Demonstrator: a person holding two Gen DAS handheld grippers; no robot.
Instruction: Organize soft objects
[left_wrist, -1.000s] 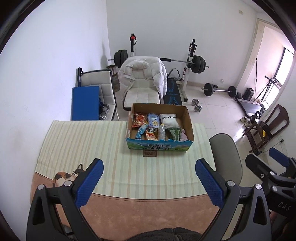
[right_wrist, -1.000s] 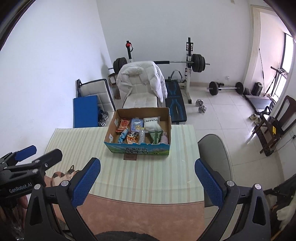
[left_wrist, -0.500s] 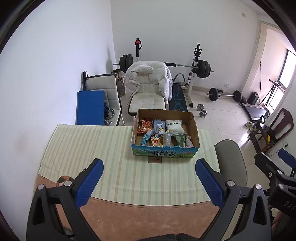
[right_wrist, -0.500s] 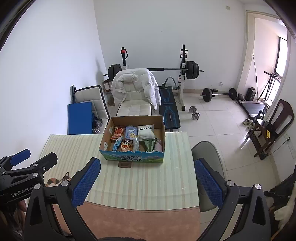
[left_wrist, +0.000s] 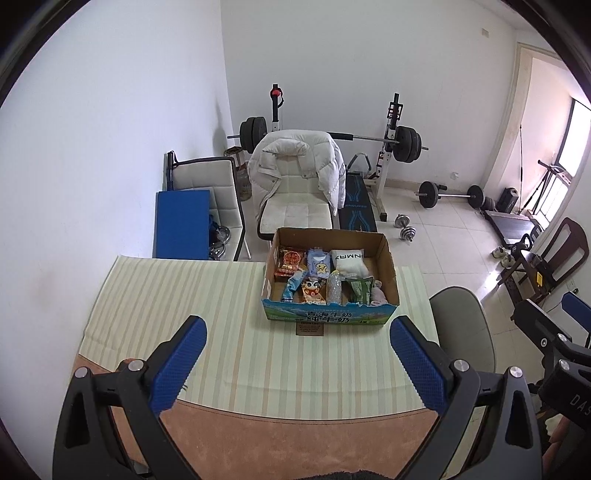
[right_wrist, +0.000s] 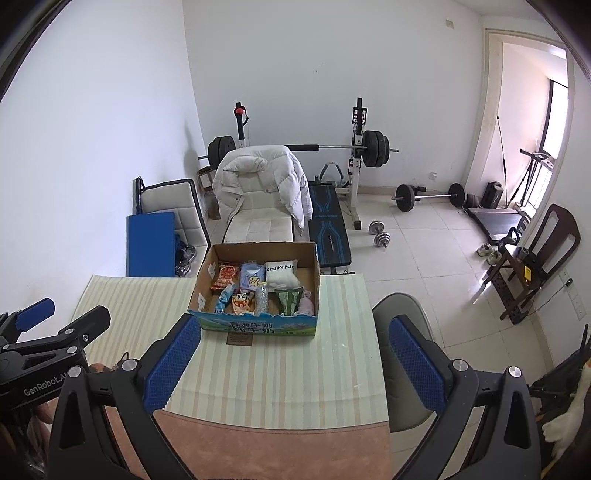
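While my left claw (left_wrist: 295, 363) and right claw (right_wrist: 293, 360) hang released above the table's near edge (left_wrist: 295, 406), the soft packets sit gathered in the box (left_wrist: 328, 317) at its far edge, an arrangement fitting either sorted or awaiting sorting.

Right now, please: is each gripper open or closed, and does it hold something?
Left gripper: jaws wide open, holding nothing.
Right gripper: jaws wide open, holding nothing.

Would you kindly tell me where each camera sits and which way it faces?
Left wrist: on the left gripper, high over the table's near edge, facing the cardboard box; the right gripper shows at right.
Right wrist: on the right gripper, facing the cardboard box; the left gripper shows at left.
Shared: box, table, white chair, weight bench.
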